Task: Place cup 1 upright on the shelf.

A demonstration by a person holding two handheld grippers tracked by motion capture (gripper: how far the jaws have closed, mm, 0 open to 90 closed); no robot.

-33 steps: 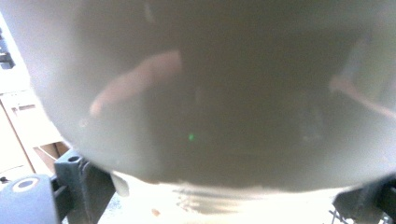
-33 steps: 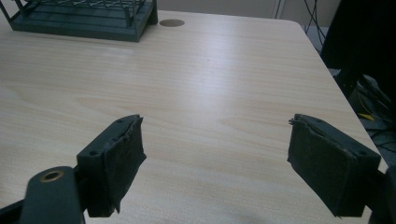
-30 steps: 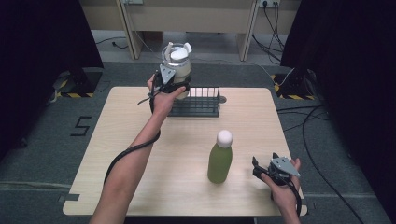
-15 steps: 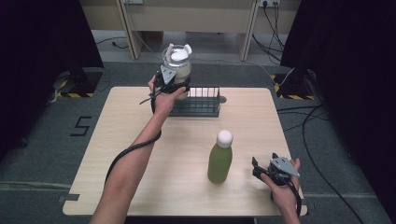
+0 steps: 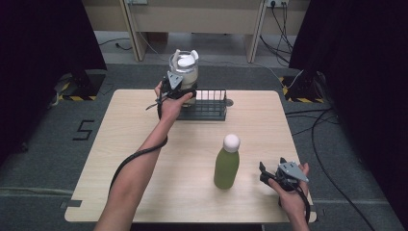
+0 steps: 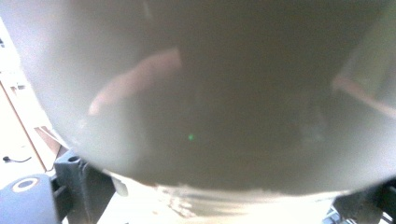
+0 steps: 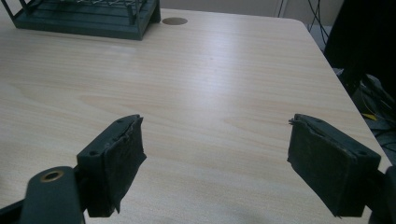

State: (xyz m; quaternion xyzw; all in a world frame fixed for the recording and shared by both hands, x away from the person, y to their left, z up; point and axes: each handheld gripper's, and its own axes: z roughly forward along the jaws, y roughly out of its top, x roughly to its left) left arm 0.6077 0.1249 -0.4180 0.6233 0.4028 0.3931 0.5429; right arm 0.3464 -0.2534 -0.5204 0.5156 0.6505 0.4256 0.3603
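Jar (image 5: 184,73), clear with a white lid, is clamped in the left gripper (image 5: 179,90) above the wire rack's (image 5: 208,107) left end; green bottle (image 5: 226,163) stands mid-table; right gripper (image 5: 269,177) rests nearby, jaws spread wide, empty

- A black mark (image 5: 85,130) on the grey floor left of the table reads as the number "5", though it may be the letter "S".
- No other readable text.

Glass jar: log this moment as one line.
left gripper: shut on glass jar, held above wire rack | right gripper: open, idle near table edge | green bottle: upright, untouched
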